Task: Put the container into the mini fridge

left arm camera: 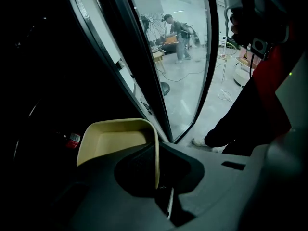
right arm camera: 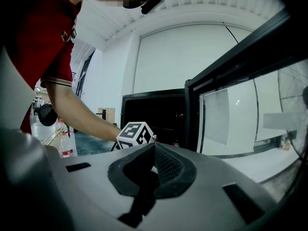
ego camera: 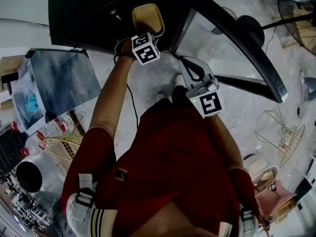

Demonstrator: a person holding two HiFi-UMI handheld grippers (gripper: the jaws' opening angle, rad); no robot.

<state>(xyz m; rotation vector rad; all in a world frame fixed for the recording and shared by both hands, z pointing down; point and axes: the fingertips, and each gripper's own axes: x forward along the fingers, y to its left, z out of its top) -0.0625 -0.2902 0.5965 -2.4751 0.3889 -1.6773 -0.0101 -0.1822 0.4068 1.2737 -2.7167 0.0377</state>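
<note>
My left gripper (ego camera: 146, 32) is stretched forward at the open front of the black mini fridge (ego camera: 89, 14). It is shut on the side wall of a shallow cream container (ego camera: 148, 18). In the left gripper view the container (left arm camera: 115, 139) juts ahead into the dark fridge interior, with its rim pinched between the jaws of the left gripper (left arm camera: 157, 174). The glass fridge door (ego camera: 227, 43) stands swung open to the right. My right gripper (ego camera: 184, 65) hangs back near the person's body, shut with nothing in it; from the right gripper (right arm camera: 155, 147) view the fridge (right arm camera: 154, 112) lies ahead.
A small red-labelled bottle (left arm camera: 72, 139) sits inside the fridge to the left of the container. Water bottles (ego camera: 59, 125) and a wire basket (ego camera: 61, 147) stand at the left, a wire rack (ego camera: 286, 137) and a fan (ego camera: 296, 9) at the right. Another person (left arm camera: 180, 37) stands beyond the door.
</note>
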